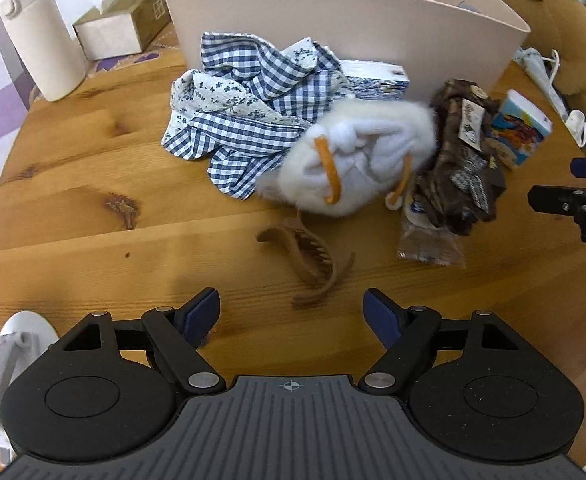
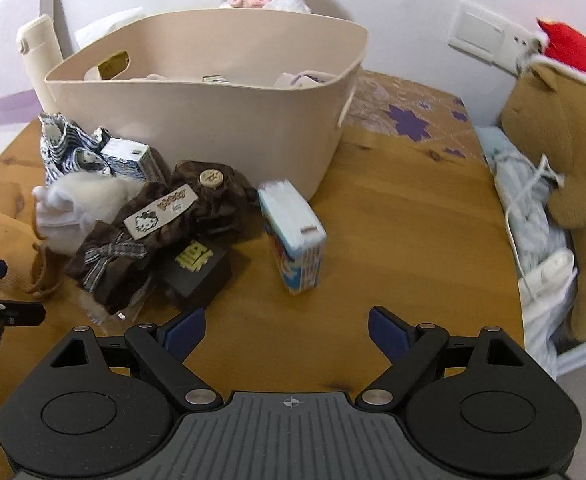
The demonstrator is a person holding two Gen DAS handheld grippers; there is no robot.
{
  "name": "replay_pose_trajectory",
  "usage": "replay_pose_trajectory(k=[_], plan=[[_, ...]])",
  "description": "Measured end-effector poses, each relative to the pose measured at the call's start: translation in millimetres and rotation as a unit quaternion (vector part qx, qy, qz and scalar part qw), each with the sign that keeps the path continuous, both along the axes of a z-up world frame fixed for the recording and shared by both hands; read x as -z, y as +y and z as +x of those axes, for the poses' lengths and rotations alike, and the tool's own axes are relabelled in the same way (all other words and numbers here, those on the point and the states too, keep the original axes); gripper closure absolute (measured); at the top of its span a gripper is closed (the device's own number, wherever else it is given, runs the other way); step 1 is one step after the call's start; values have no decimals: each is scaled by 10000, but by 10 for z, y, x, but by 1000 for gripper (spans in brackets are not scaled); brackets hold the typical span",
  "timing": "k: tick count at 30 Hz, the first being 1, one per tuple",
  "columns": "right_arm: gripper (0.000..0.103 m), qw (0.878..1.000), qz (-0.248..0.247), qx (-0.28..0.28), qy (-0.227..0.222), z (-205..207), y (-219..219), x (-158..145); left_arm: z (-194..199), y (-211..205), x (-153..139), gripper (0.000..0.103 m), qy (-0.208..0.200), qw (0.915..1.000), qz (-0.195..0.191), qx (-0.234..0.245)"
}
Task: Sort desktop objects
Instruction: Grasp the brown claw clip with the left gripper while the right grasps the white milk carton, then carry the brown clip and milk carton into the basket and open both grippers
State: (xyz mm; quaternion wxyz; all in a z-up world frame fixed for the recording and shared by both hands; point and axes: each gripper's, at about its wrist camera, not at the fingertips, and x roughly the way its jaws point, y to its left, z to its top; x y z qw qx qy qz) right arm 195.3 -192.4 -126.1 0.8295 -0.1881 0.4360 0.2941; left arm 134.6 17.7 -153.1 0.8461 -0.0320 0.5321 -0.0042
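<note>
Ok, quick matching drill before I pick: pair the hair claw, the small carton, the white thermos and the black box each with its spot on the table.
Things:
1. brown hair claw
2. small carton
3. white thermos
4. black box

Places:
A. beside the tissue box
B. just ahead of the open left gripper
C. partly under the brown fabric bundle
D. ahead of the open right gripper

Pairs: 1-B, 2-D, 3-A, 4-C

White tumbler [image 1: 39,36] & tissue box [image 1: 123,20] at back; brown plush bear [image 2: 549,152] w/ red hat [image 2: 573,54].
</note>
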Motion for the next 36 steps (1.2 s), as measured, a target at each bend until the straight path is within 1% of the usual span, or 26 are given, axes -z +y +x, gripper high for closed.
replay_pose_trajectory(k=[3, 8, 15, 17, 18, 20, 21, 22, 23, 24, 25, 27, 31, 36], plan=[[14, 9998, -123, -48, -146, 87, 90, 32, 68, 25, 35, 23, 28, 9999, -129, -41], [18, 9992, -265, -116, -276, 225, 213, 51, 147, 44, 44, 23, 32, 9989, -396, -261], [32, 9979, -416, -345, -362, 298, 292, 53, 202, 2, 52, 23, 15, 9987, -322, -393], [45, 9977, -432, -398, -341, 289, 301, 52, 210, 3, 46, 27, 17, 9985, -345, -425], [47, 9976, -439, -428, -323, 287, 299, 55, 214, 1, 41, 32, 3, 9985, -349, -430], [64, 9974, -452, -478, -290, 276, 301, 62, 203, -34, 28, 40, -19, 9990, -240, -388], [67, 9973, -467, -486, -281, 272, 302, 64, 199, -52, 23, 46, -32, 9992, -157, -353], [68, 9974, -466, -486, -259, 268, 300, 64, 198, -69, 18, 53, -45, 9994, -91, -332], [68, 9974, -460, -484, -253, 262, 295, 61, 198, -77, 14, 56, -60, 9994, -58, -327], [69, 9976, -446, -475, -254, 253, 286, 53, 197, -80, 10, 65, -71, 9994, -30, -332], [76, 9978, -395, -483, -227, 241, 275, 40, 196, -86, 5, 66, -85, 9995, 10, -319], [83, 9981, -329, -476, -195, 224, 250, 20, 193, -81, 4, 67, -92, 9994, -1, -323], [85, 9985, -243, -458, -196, 174, 195, -38, 167, -97, 4, 67, -132, 9994, 45, -314], [85, 9993, -124, -313, -147, 118, 108, -134, 152, -44, 12, 68, -107, 9992, -20, -384]])
